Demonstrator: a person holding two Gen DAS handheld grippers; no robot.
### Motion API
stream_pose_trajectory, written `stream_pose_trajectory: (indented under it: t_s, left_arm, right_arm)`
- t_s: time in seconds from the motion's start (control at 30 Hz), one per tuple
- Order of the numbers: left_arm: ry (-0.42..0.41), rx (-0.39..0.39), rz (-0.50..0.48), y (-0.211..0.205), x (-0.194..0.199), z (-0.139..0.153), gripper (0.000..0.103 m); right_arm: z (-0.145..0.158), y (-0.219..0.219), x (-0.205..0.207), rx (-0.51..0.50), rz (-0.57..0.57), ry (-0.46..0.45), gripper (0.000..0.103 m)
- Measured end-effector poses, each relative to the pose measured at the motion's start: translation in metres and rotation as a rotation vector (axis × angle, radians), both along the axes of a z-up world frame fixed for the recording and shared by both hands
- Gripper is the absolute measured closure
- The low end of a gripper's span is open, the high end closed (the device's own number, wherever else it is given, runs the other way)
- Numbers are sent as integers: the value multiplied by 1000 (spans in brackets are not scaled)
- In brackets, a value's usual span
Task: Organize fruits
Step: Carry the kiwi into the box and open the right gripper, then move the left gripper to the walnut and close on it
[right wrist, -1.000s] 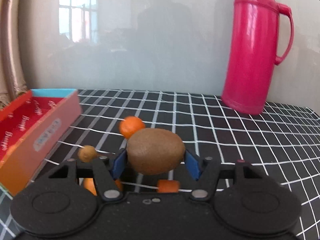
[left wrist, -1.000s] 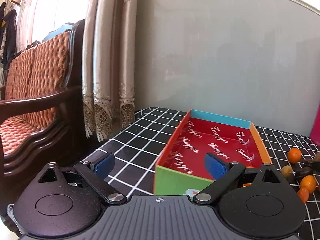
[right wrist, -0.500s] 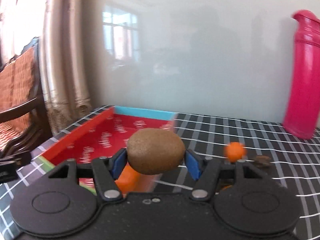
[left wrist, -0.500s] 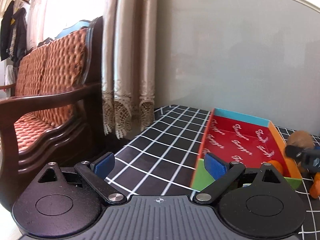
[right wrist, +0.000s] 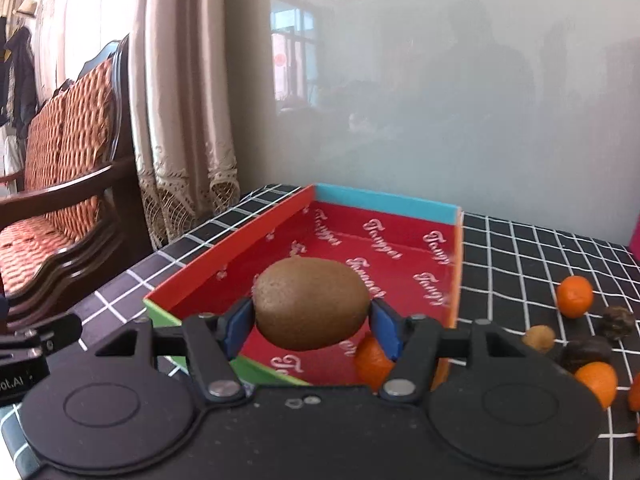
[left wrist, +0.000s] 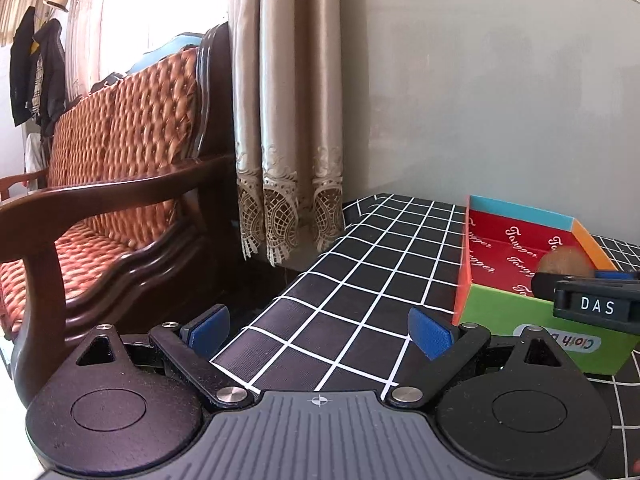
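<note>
Brown kiwi (right wrist: 312,303) clamped in my right tongs (right wrist: 312,326), held over the near end of the red box (right wrist: 384,202); next, lower and release. One orange (right wrist: 372,362) lies inside; three oranges remain right on the desk (right wrist: 532,264). Left tongs (left wrist: 318,326) gape, empty.

A pale grey wall (left wrist: 460,92) backs the black surface (left wrist: 360,280) with its white grid; beige lace-hemmed curtains (left wrist: 288,120) hang beside a dark wooden armchair (left wrist: 120,184) with orange woven cushions; bright daylight floods the window (left wrist: 132,20) behind; coats (left wrist: 36,60) hang far left.
</note>
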State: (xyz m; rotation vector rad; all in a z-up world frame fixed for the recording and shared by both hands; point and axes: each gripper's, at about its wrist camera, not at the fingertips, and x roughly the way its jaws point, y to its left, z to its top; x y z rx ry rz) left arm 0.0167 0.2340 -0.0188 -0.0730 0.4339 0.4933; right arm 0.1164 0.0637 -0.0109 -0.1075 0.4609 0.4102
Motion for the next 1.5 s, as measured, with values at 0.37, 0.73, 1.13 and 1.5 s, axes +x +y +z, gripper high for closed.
stream_pose_trajectory:
  t_s: [0.37, 0.73, 1.13, 1.5]
  left_arm:
    - [-62, -9, -116, -46, 10, 12, 0]
    - [-105, 1, -366, -146, 20, 22, 0]
    - [-66, 2, -551, -239, 28, 11, 0]
    - [29, -5, -627, -297, 42, -8, 0]
  right_arm:
    - [28, -57, -19, -31, -108, -176, 19]
    - [56, -207, -26, 95, -471, -217, 16]
    - [52, -275, -42, 62, -582, -187, 15]
    - [39, -324, -47, -42, -645, -87, 14]
